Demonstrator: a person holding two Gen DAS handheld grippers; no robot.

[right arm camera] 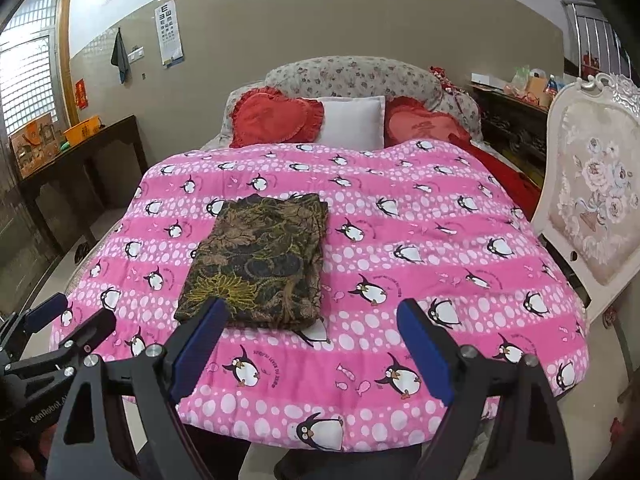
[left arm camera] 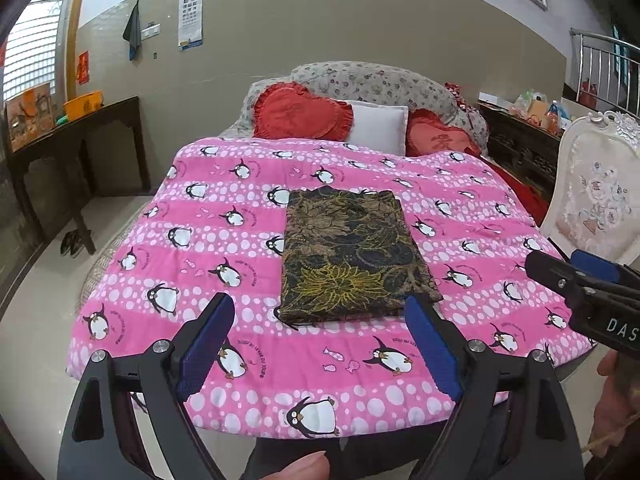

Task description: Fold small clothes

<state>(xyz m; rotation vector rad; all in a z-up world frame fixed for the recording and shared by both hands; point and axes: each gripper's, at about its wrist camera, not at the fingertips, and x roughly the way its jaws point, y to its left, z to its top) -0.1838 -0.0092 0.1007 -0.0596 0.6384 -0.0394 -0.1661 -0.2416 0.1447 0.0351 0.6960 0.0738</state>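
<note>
A dark garment with a gold and brown flower print [left arm camera: 352,252] lies folded into a neat rectangle on the pink penguin quilt [left arm camera: 200,208]. It also shows in the right wrist view [right arm camera: 260,260]. My left gripper [left arm camera: 320,344] is open and empty, held back from the garment's near edge above the quilt. My right gripper [right arm camera: 312,348] is open and empty, near the garment's near right corner. The right gripper also shows at the right edge of the left wrist view [left arm camera: 576,276], and the left gripper shows at the left edge of the right wrist view [right arm camera: 68,320].
The quilt [right arm camera: 440,220] covers a round bed with red heart cushions [left arm camera: 300,116] and a white pillow [left arm camera: 378,128] at the head. A white floral chair [right arm camera: 592,200] stands at the bed's right. A dark side table [left arm camera: 72,148] stands at the left wall.
</note>
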